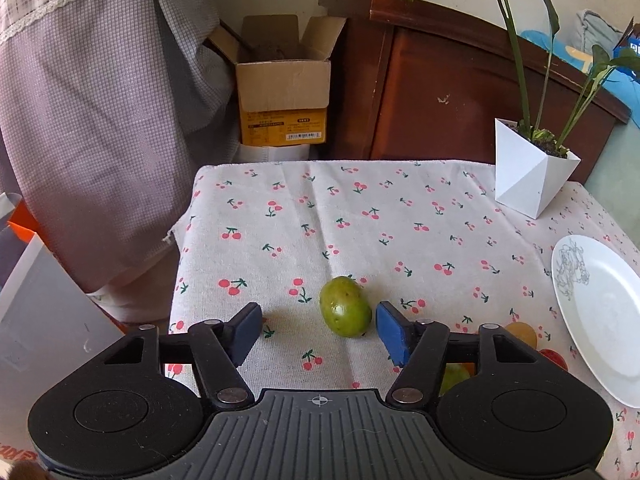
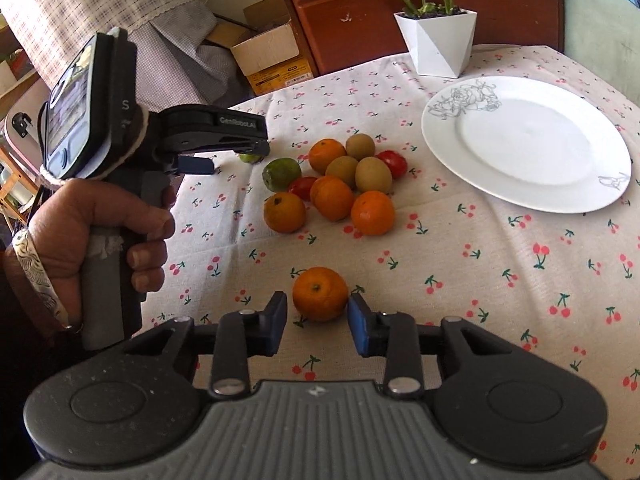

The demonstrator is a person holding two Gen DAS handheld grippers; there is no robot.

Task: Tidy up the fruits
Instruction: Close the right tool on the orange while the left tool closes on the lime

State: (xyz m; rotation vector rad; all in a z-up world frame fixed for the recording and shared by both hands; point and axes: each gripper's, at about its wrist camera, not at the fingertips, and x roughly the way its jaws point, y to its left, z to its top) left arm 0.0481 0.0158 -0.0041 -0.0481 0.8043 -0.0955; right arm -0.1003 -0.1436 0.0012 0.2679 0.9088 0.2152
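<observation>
Right hand-held gripper (image 2: 317, 322) is seen open, jaws flanking a lone orange (image 2: 320, 294) on the tabletop (image 2: 480, 264), neither pad clearly touching it. Left hand-held gripper (image 2: 224, 156) is gripped by a hand (image 2: 100, 232) at left, its tip near a small green fruit (image 2: 250, 157); jaw state can't be told. Fruit pile (image 2: 336, 184) is grouped mid-table: oranges, kiwis, red fruits, one green. White plate (image 2: 528, 144) is seen right of it, white planter (image 2: 438, 42) behind.
</observation>
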